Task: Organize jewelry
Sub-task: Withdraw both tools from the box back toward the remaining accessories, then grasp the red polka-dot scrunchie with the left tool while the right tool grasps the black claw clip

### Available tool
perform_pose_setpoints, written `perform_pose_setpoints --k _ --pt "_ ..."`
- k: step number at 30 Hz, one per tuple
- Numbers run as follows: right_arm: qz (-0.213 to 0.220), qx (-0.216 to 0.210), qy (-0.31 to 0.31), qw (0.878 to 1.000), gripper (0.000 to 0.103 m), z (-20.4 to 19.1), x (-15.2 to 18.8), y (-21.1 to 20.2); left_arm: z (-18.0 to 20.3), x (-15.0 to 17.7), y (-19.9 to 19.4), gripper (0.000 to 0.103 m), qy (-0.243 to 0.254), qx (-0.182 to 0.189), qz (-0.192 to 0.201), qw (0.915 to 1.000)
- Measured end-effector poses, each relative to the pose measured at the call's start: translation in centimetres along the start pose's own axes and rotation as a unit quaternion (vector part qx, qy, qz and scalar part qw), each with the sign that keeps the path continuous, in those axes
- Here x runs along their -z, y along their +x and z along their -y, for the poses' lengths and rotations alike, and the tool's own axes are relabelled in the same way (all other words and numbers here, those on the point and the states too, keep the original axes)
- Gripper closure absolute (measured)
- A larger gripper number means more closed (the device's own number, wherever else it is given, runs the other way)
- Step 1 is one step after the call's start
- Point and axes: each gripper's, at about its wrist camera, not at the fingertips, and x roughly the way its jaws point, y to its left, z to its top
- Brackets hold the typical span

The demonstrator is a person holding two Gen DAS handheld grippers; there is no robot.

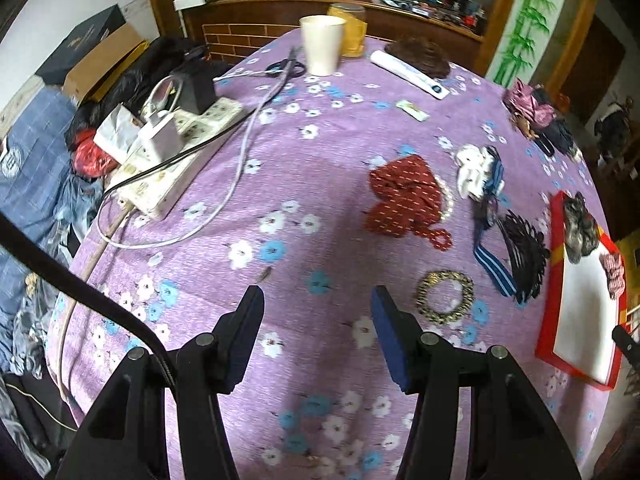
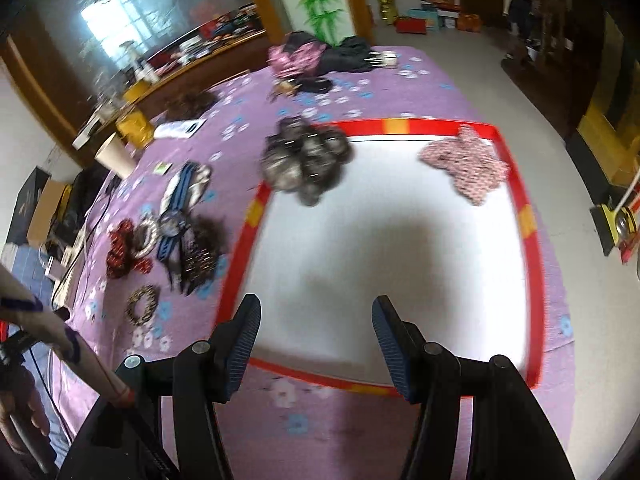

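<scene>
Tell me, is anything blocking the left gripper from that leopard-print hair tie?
Nothing visible does. The left gripper is open over bare purple tablecloth, and the leopard-print hair tie lies just to its right, apart from the other accessories.
</scene>
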Motion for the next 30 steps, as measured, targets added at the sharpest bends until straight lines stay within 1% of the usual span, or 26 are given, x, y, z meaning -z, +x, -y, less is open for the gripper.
perform_pose_setpoints --k 3,5,7,10,13,16,18,21,24,27,30 --pt "-0.007 -0.001 -0.017 1.000 0.041 -1.9 0.0 0.7 -0.7 -0.4 0.4 0.048 -0.008 0.012 -0.001 0.9999" --pt "-0.013 -0.003 -0.024 1.000 0.041 -2.9 -0.1 1.2 -0.9 -0.8 0.9 0.044 -0.010 0.023 -0.004 0.9997" --pt "-0.019 -0.006 -0.033 0.999 0.041 -4.2 -0.2 2.0 -0.8 -1.4 1.7 0.042 -0.007 0.037 -0.009 0.9993" --pt "-0.021 -0.009 -0.046 0.999 0.041 -5.9 -0.7 2.8 -0.1 -2.6 3.1 0.042 0.006 0.061 -0.016 0.9980" --pt "-0.026 -0.012 -0.058 0.998 0.041 -7.6 -1.3 4.0 1.0 -3.8 4.2 0.042 0.022 0.085 -0.015 0.9960" --pt "-0.035 -0.015 -0.061 0.997 0.041 -9.0 -2.0 5.5 2.7 -5.1 5.3 0.036 0.051 0.105 -0.007 0.9931" --pt "-0.037 -0.013 -0.061 0.997 0.041 -9.7 -2.5 6.5 3.8 -5.8 6.1 0.036 0.076 0.108 -0.003 0.9913" --pt "-0.040 -0.016 -0.049 0.998 0.041 -10.2 -3.4 8.1 5.0 -6.7 7.5 0.036 0.103 0.115 -0.006 0.9880" --pt "-0.047 -0.026 -0.035 0.998 0.041 -10.3 -4.2 9.3 5.8 -7.3 9.1 0.036 0.115 0.117 -0.015 0.9864" --pt "-0.057 -0.017 -0.034 0.998 0.041 -10.8 -4.6 10.8 6.3 -7.6 10.5 0.036 0.123 0.114 -0.029 0.9854" --pt "-0.065 -0.013 -0.032 0.997 0.041 -11.0 -4.8 11.8 6.3 -7.6 11.0 0.036 0.125 0.109 -0.031 0.9856"
